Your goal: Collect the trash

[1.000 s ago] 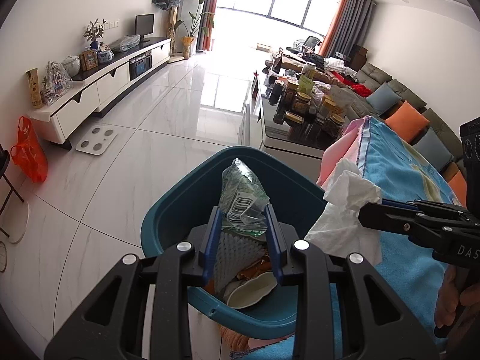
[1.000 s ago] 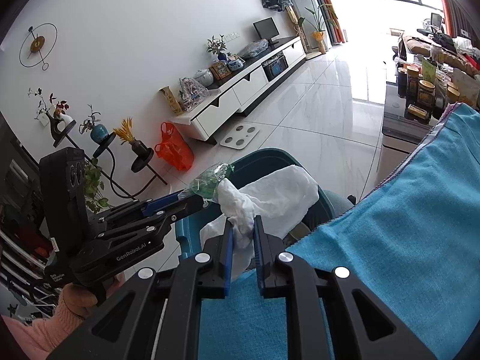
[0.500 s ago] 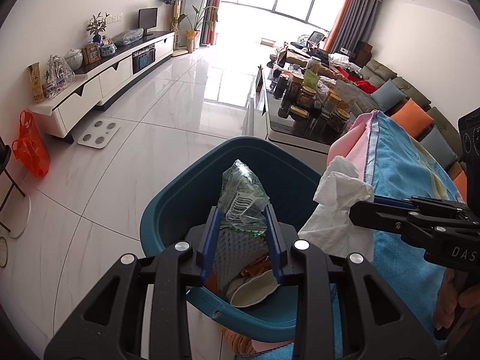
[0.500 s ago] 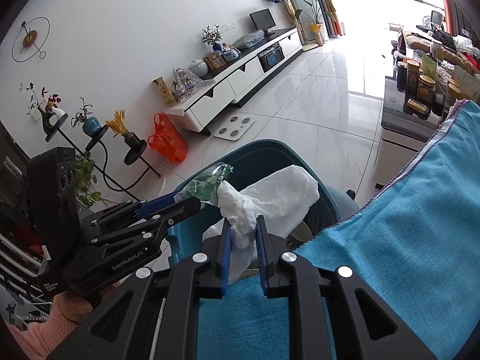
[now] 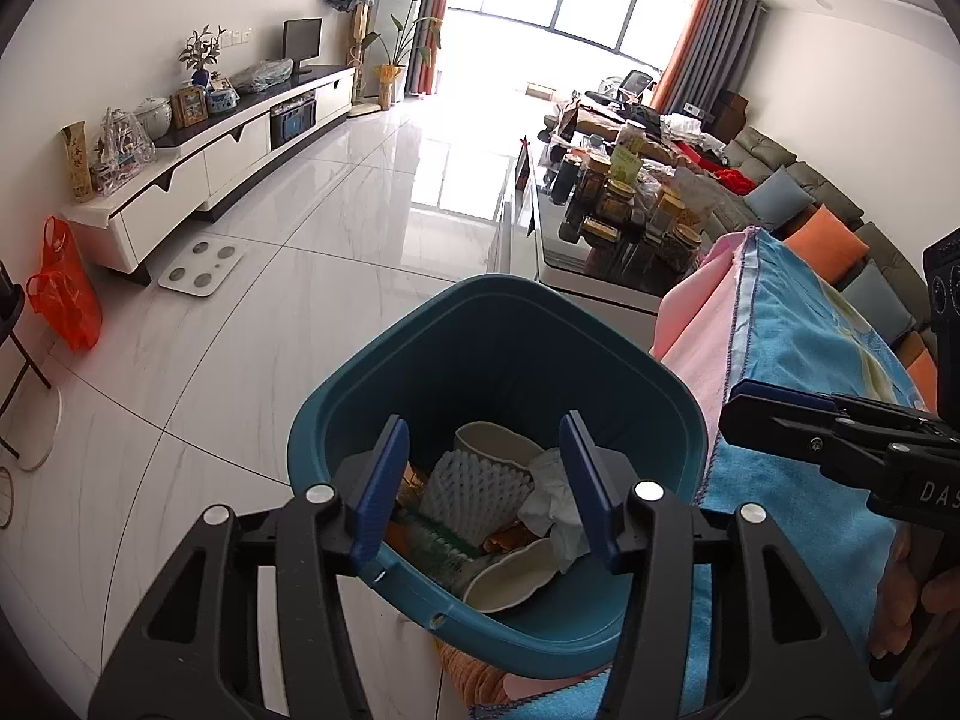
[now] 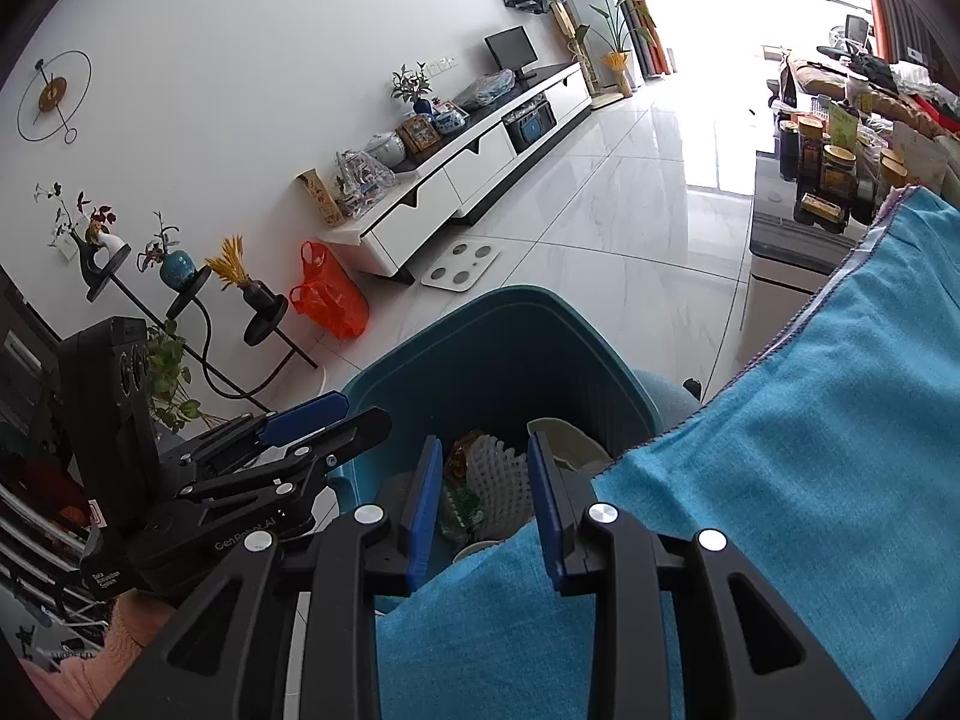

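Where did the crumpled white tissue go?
In the left wrist view, the crumpled white tissue lies inside the teal plastic bin, right of the white foam net.

Floor, cabinet and tables with the things that rest on them

The white tiled floor [image 5: 252, 324] carries a teal bin [image 5: 606, 372], a white scale [image 5: 203, 267] and an orange plastic bag [image 5: 66, 294] (the bag is just beside the low white cabinet [image 5: 198, 162]). On the cabinet stand a small monitor [image 5: 302, 43], a picture frame [image 5: 189, 105] and jars. The dark coffee table [image 5: 576, 258] holds many jars [image 5: 612, 195]. A blue towel [image 6: 828, 462] covers the near surface beside the bin.
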